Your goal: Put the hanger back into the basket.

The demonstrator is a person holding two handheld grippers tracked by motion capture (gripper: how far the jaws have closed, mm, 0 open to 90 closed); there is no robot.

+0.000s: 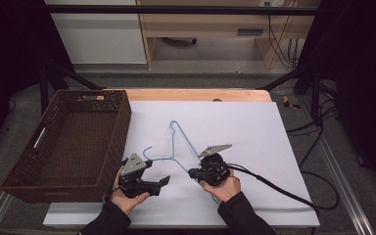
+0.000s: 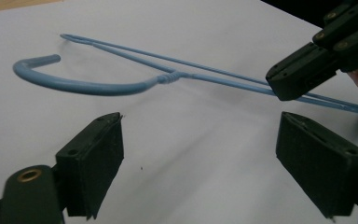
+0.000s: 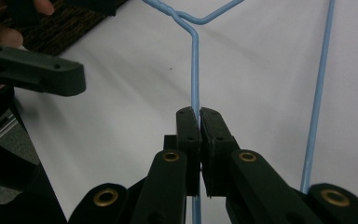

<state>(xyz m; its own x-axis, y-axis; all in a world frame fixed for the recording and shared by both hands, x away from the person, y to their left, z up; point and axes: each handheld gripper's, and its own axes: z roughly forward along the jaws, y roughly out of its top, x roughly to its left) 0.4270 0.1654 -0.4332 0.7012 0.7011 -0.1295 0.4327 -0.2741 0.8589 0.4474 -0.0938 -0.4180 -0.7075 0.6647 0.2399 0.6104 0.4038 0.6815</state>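
Left tool [image 1: 162, 182] rests low on the white sheet [image 1: 245, 122] in the person's left hand [image 1: 127, 196], its jaws spread wide and holding nothing, aimed to the right toward the hanger. At the far left of the worktop [image 1: 196, 94] sits one dark woven basket [image 1: 24, 183], its right wall just beside that tool.

One blue wire hanger [image 1: 178, 142] lies flat on the sheet between the two tools. Its hook curls to the left, near the left tool, and its twisted neck sits at about the middle. From there the frame opens toward the far side and the near right, so the long axis runs from upper left to lower right in the high view.

Right tool [image 1: 192, 173], one of two in all, is held in the right hand [image 1: 223, 187], wrist low and forearm coming from the bottom edge. Its jaws are pinched tight on one arm of the hanger [image 3: 195, 70], just below the neck.
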